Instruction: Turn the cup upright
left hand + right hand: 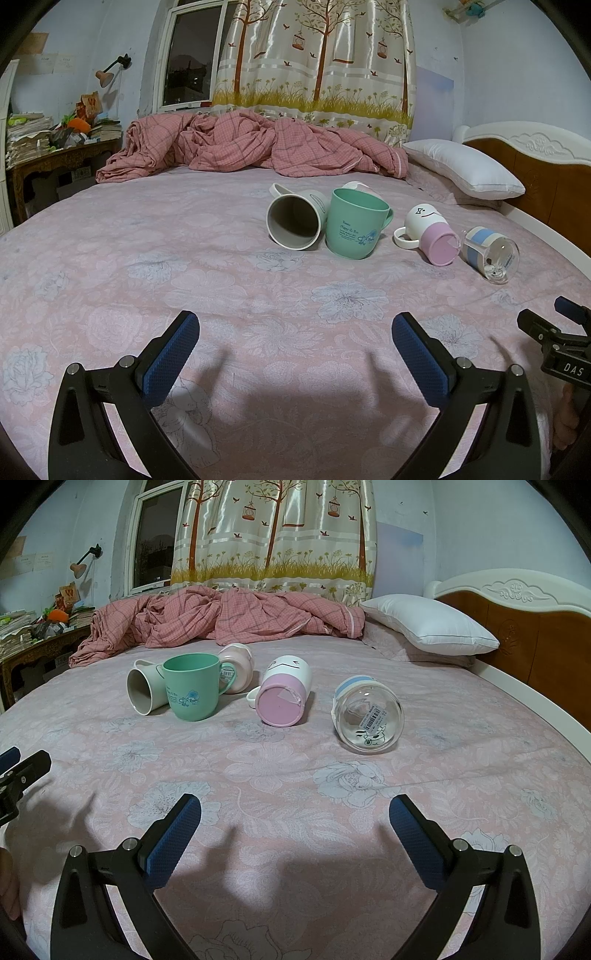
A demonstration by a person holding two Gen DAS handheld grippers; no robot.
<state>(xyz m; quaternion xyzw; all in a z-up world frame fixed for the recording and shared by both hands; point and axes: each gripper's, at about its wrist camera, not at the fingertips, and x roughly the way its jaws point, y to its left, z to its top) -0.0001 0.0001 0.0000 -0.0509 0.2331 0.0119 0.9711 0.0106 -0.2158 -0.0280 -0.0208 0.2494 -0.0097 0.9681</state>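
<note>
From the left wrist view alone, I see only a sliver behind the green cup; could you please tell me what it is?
Observer: A pale pink cup, lying on its side behind the green cup, with a sticker on it.
Operator: Thank you. Is anything on the glass cup's base?
Observer: Yes. The glass cup lies on its side, and a barcode sticker and a cartoon print show at its base.
Operator: And the right gripper?
Observer: The right gripper has its jaws wide open and holds nothing.
</note>
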